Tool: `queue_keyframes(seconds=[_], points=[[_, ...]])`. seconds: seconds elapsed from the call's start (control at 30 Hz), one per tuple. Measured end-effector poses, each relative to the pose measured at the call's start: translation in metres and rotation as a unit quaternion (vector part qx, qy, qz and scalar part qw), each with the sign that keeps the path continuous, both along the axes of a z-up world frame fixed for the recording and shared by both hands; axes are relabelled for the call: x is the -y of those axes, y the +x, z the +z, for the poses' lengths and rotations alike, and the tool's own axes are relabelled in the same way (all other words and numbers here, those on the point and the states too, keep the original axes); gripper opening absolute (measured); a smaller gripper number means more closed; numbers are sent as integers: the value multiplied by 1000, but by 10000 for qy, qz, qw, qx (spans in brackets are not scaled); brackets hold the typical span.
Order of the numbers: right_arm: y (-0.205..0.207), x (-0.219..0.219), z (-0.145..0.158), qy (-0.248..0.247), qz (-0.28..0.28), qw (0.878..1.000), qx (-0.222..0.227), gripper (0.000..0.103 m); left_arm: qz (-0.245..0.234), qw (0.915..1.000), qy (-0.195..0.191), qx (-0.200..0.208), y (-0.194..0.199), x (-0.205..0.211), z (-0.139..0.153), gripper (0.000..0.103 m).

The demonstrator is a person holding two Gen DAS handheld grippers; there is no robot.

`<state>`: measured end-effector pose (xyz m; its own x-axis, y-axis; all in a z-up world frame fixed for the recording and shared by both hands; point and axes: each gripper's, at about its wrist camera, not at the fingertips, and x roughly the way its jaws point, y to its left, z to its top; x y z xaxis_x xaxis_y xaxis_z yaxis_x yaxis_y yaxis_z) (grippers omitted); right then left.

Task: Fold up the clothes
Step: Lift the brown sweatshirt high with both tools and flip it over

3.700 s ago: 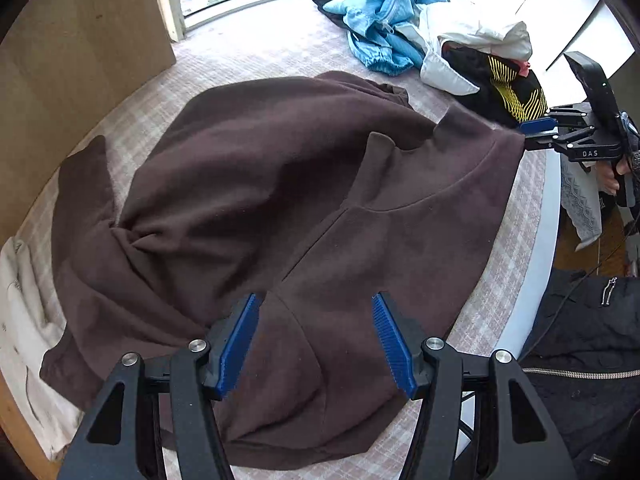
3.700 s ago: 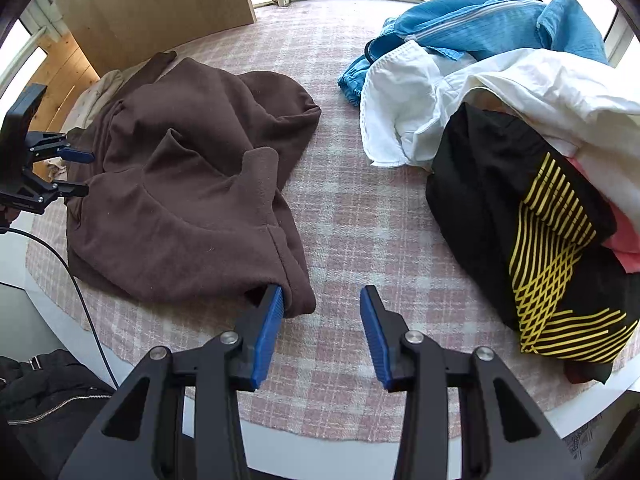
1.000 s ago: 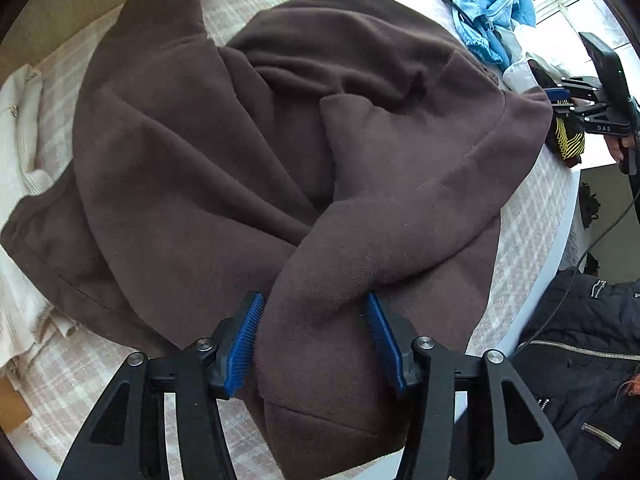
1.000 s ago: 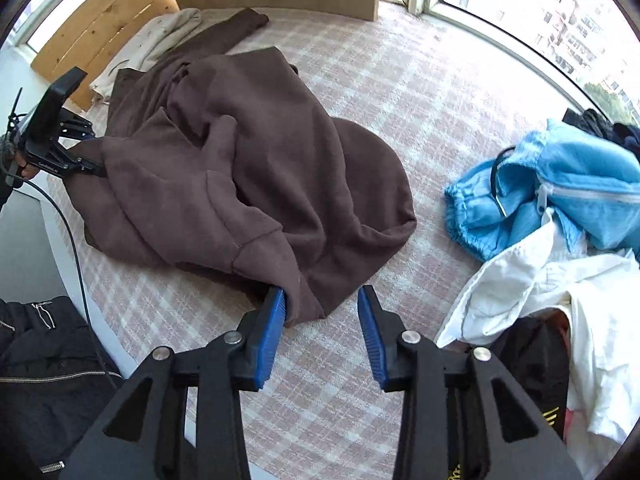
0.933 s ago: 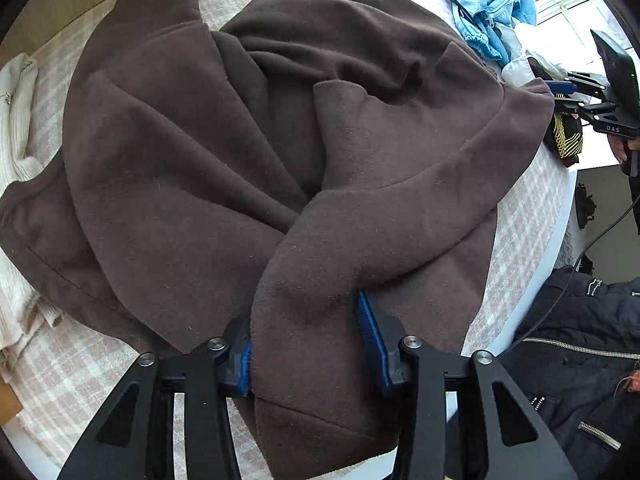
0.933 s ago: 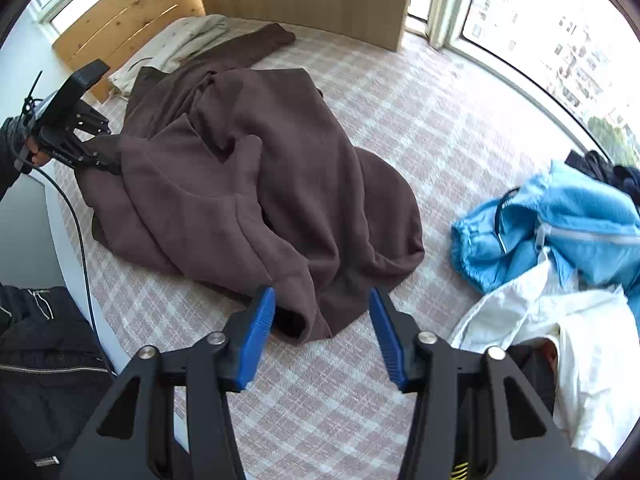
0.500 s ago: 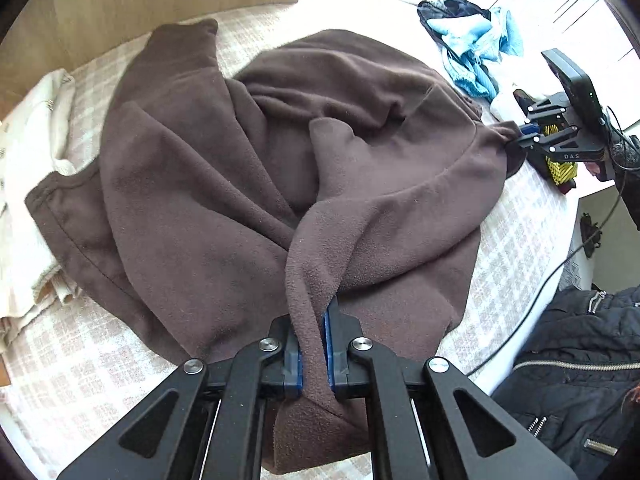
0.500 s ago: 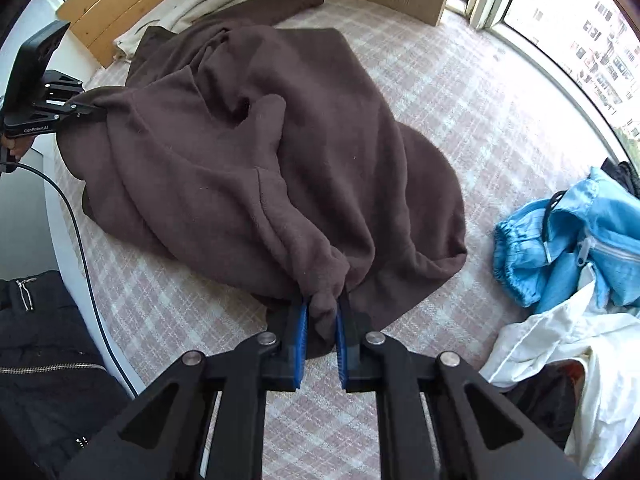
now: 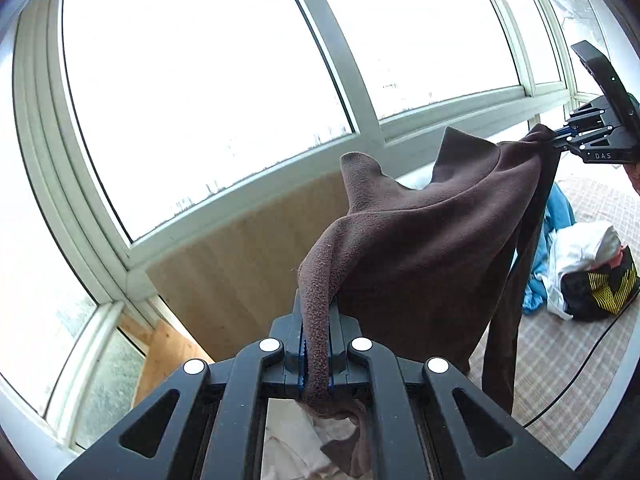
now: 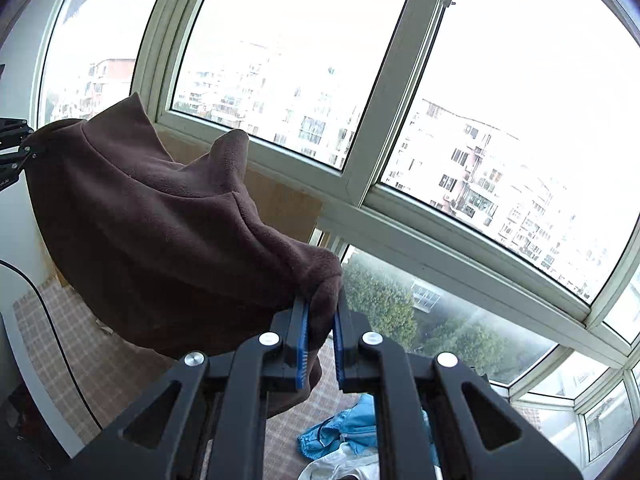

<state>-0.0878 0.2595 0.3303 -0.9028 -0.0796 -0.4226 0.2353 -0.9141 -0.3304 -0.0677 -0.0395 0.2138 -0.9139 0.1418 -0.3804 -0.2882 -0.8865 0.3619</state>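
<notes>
A brown fleece garment (image 9: 432, 248) hangs in the air, stretched between both grippers in front of the windows. My left gripper (image 9: 316, 340) is shut on one bunched end of it. My right gripper (image 10: 320, 340) is shut on the other end of the brown fleece garment (image 10: 168, 240). In the left wrist view the right gripper (image 9: 560, 136) shows at the far right, pinching the fabric, and a sleeve (image 9: 508, 320) hangs straight down from there. The left gripper (image 10: 24, 146) shows at the left edge of the right wrist view.
Below lies the checked bed cover (image 9: 552, 368). A pile of blue, white and black-yellow clothes (image 9: 584, 276) lies on it at the right. A cream garment (image 9: 292, 440) lies under my left gripper. Window frames (image 10: 384, 184) and a wooden panel (image 9: 248, 264) stand behind. A cable (image 9: 576, 376) crosses the cover.
Both grippers have lifted the brown garment off the bed and tilted upward, so it hangs between them before the windows. Half a second ago it lay on the cover.
</notes>
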Motion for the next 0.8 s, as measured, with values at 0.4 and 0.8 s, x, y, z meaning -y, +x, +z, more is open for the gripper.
queue_keyframes(seconds=[0.4,0.8], points=[[105,30,111,66,288,9939,-1066,10,279,9881,-335,-1473,89,24,113,6],[-95,3,-65,351,6,9959,833,10,185,9937,-1067,275,-49,-6,-45,6]])
